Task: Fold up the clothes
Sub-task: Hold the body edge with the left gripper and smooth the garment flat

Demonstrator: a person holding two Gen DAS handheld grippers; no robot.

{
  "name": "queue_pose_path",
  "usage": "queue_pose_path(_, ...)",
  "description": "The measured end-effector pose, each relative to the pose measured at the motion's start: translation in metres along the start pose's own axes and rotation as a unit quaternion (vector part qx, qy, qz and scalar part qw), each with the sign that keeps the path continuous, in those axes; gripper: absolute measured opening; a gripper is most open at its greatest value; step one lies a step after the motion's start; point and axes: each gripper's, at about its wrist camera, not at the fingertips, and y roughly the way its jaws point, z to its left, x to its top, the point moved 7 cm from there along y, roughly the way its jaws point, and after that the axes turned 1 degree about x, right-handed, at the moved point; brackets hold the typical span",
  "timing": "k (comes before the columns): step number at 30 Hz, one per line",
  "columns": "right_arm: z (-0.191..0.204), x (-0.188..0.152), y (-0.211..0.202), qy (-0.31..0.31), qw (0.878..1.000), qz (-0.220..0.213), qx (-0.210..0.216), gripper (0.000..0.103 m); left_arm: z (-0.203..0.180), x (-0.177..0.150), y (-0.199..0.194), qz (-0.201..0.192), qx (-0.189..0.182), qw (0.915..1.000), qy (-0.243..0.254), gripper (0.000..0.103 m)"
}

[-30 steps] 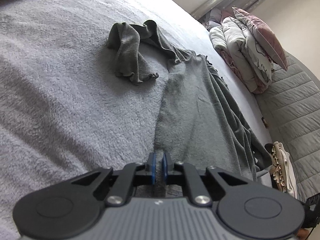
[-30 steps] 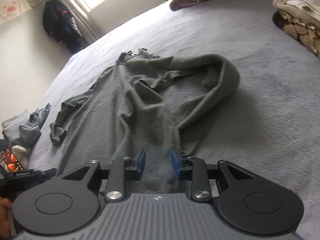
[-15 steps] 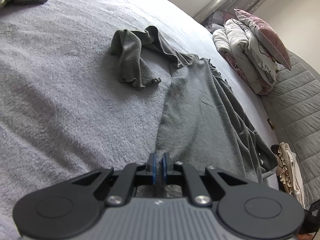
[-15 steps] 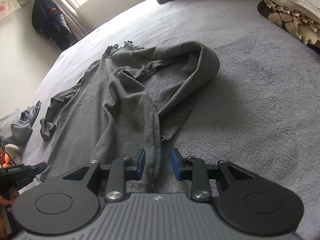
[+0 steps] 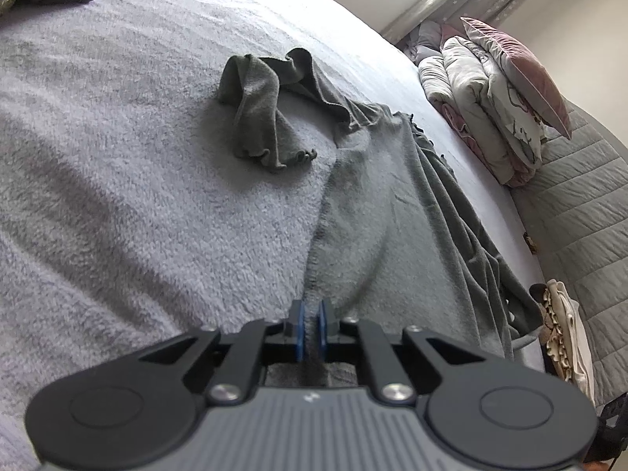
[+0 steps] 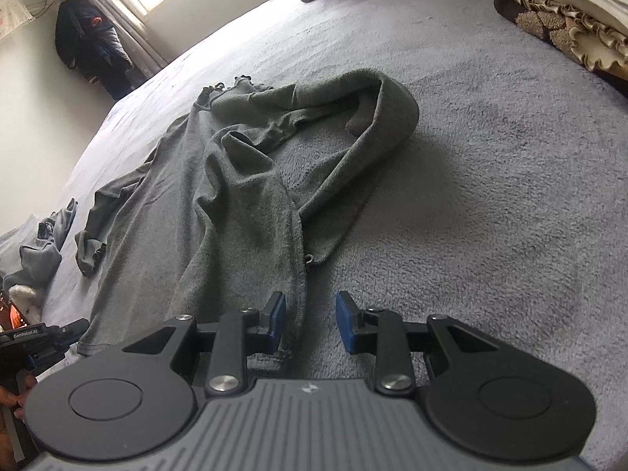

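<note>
Spreading step: left claw [image 5: 310,327] clamps the grey knit garment [image 5: 392,212] hem; right claw [image 6: 310,320] gapes, hem apparently unpinched. Next: close, pull flat.

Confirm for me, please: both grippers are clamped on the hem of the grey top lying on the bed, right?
Not quite. Only the left gripper is clamped on the grey top's hem. The right wrist view shows the right gripper with its jaws apart, the hem lying loose between them on the bed.

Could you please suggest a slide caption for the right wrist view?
Right gripper open at the hem of a rumpled grey top on the grey blanket, its fabric edge between the fingers.
</note>
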Motion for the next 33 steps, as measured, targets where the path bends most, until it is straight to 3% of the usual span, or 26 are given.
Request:
queue_pose_path(16, -0.006, 0.001, 0.0, 0.034, 0.999, 0.007, 0.017, 0.031, -0.005, -0.002, 0.003, 0.016, -0.013, 0.9998, 0.003, 0.007)
queue_pose_path(29, 0.02, -0.015, 0.008, -0.031, 0.999, 0.028, 0.023, 0.031, -0.008, -0.003, 0.007, 0.024, -0.024, 0.9994, -0.002, 0.007)
queue_pose_path(30, 0.022, -0.016, 0.008, -0.042, 0.999, 0.025, 0.019, 0.026, -0.01, -0.003, 0.006, 0.022, -0.024, 0.9995, 0.003, 0.006)
queue_pose_path(31, 0.024, -0.017, 0.009, -0.051, 0.998, 0.024, 0.016, 0.011, -0.011, -0.003, 0.003, 0.014, -0.017, 0.9997, 0.008, 0.004)
queue_pose_path(33, 0.027, -0.016, 0.008, -0.065, 0.997, 0.024, 0.015, 0.008, -0.012, 0.0, -0.004, -0.007, 0.003, 0.9997, 0.024, 0.003)
